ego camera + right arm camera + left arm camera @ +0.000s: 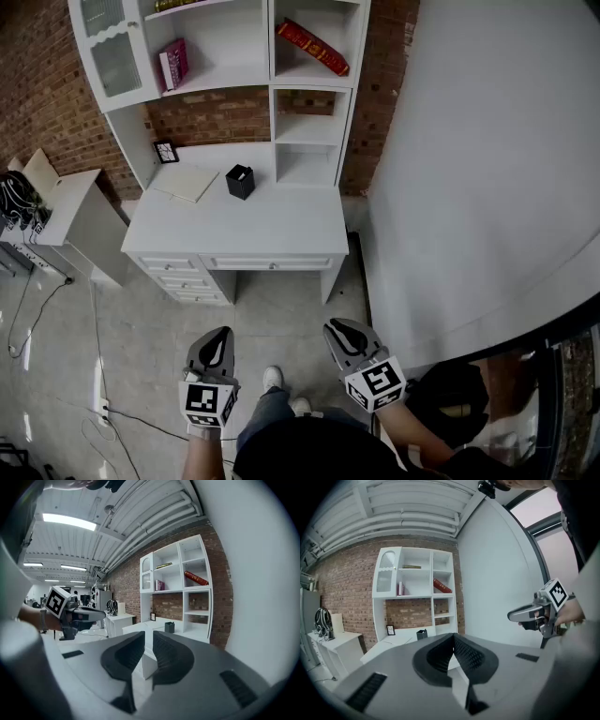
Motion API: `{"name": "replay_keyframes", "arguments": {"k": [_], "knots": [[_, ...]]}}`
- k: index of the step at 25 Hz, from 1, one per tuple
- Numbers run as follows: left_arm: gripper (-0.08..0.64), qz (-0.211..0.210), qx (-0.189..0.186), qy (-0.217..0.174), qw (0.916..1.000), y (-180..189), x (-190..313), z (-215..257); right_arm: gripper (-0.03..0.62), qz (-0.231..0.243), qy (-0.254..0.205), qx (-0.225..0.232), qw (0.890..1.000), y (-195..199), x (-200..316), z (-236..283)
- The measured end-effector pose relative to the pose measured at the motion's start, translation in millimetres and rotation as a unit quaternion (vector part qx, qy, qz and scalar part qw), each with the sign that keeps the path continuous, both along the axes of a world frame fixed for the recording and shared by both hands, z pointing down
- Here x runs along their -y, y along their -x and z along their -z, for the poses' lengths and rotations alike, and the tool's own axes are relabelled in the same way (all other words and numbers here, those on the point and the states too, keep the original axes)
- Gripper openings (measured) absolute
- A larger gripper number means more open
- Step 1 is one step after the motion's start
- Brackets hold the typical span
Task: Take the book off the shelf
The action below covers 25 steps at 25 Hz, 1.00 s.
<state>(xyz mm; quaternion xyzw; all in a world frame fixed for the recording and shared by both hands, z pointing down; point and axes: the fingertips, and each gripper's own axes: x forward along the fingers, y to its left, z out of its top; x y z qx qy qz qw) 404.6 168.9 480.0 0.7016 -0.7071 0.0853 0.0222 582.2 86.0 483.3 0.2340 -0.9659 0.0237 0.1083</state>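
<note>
A red book (312, 46) lies slanted in the top right compartment of the white shelf unit (270, 75) above a desk (244, 230). A pink book (173, 64) stands in the middle compartment. Both also show in the left gripper view, the red book (442, 586) and the pink book (400, 588), and in the right gripper view, the red book (196, 578). My left gripper (214, 349) and right gripper (342, 337) hang low over the floor, well short of the desk. Both are shut with nothing in them: left gripper (453, 634), right gripper (148, 633).
On the desk stand a black pen holder (240, 181), a small picture frame (166, 151) and a flat pale notebook (187, 183). A white side cabinet (75, 220) stands at the left, with cables on the floor. A large white wall (487, 169) rises at the right.
</note>
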Motion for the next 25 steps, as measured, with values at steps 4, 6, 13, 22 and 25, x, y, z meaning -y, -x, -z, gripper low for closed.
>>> {"name": "replay_keyframes", "arguments": {"k": [4, 6, 13, 22, 25], "knots": [[0.009, 0.006, -0.005, 0.002, 1.0, 5.6, -4.7, -3.5, 0.058, 0.009, 0.008, -0.001, 1.0, 5.1, -4.4, -4.3], [0.009, 0.012, -0.01, 0.0, 0.9999, 9.3, -4.4, -3.7, 0.058, 0.014, 0.011, -0.004, 1.0, 8.6, -3.8, -6.1], [0.009, 0.036, -0.009, 0.006, 0.9993, 39.5, -10.5, -6.7, 0.059, 0.034, 0.028, 0.005, 0.999, 45.2, 6.8, -5.2], [0.009, 0.126, -0.015, -0.001, 0.992, 158.4, -60.5, -6.9, 0.06, 0.099, 0.054, 0.012, 0.994, 175.5, -2.8, -6.6], [0.009, 0.154, -0.02, -0.009, 0.9878, 211.0, -82.5, -2.0, 0.06, 0.126, 0.046, 0.012, 0.991, 233.8, -13.0, 0.6]]}}
